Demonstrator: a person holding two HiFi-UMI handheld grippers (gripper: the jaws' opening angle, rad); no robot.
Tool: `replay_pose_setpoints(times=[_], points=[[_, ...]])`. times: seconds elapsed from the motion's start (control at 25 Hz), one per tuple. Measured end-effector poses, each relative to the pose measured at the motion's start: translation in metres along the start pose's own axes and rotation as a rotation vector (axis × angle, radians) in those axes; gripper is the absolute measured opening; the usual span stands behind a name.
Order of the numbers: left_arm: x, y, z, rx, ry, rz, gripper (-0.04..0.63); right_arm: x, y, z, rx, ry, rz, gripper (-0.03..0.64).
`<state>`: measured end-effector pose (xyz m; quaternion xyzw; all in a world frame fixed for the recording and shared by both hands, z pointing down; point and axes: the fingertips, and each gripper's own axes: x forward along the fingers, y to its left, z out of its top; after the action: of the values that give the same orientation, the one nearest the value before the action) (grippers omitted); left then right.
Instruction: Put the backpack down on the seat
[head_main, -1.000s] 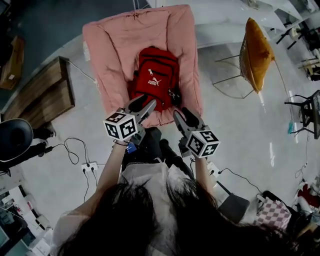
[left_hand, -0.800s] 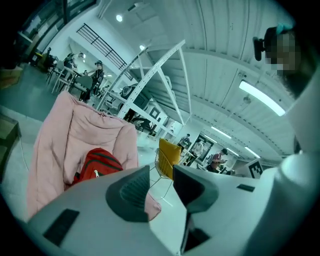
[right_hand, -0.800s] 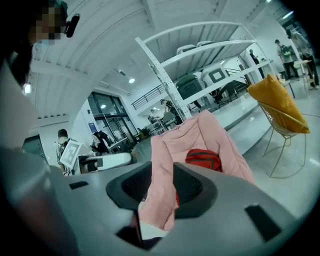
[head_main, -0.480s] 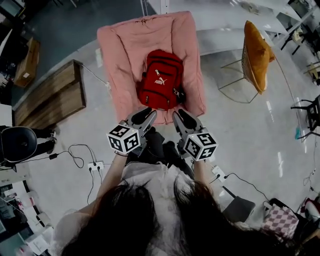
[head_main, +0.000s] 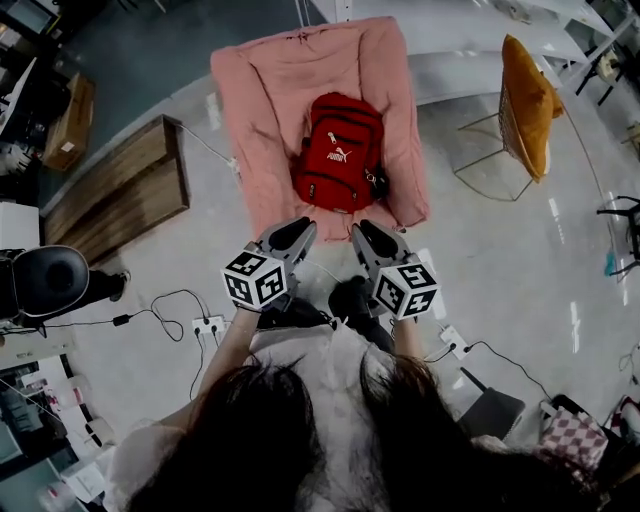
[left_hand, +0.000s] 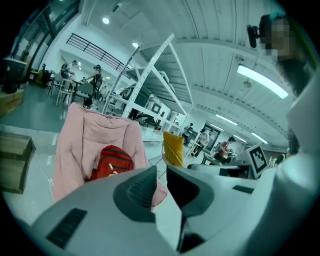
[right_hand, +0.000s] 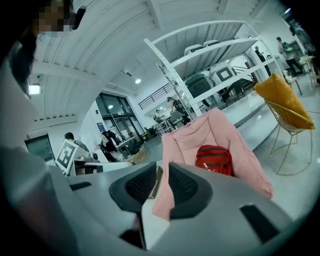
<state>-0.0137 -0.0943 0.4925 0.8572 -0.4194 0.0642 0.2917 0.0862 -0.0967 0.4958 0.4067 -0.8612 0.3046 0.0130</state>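
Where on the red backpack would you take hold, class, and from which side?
Probably the rounded top edge of the red backpack, approached from above over the seat's open front. It leans front-up against the backrest of the pink seat, so the top stands clear while padded sides flank it. No handle can be made out.

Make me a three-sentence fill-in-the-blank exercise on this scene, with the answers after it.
The backpack is ___ in colour.
It lies on the ___ padded seat.
In the head view, the wooden platform stands to the seat's ___.
Missing words: red; pink; left.
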Motion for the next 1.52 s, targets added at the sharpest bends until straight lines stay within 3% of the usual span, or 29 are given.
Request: replay_pose_setpoints(times=[0.16, 0.48, 0.64, 1.16, 1.52], points=[[-0.021, 0.016, 0.010, 0.023, -0.010, -0.007, 0.072, 0.013, 0.016, 0.001, -0.003, -0.026, -0.015, 0.086], [-0.086, 0.043, 0.025, 0.209, 0.009, -0.056, 0.072, 0.046, 0.091, -0.007, -0.019, -0.083, -0.055, 0.080], [-0.122, 0.059, 0.016, 0.260, 0.036, -0.114, 0.072, 0.056, 0.130, -0.031, -0.012, -0.110, -0.115, 0.080], [-0.188, 0.066, -0.019, 0.171, 0.068, -0.281, 0.072, 0.031, 0.208, -0.088, -0.012, -0.108, -0.257, 0.077], [-0.204, 0.044, -0.029, 0.158, 0.036, -0.297, 0.072, 0.004, 0.230, -0.096, -0.063, -0.091, -0.251, 0.077]])
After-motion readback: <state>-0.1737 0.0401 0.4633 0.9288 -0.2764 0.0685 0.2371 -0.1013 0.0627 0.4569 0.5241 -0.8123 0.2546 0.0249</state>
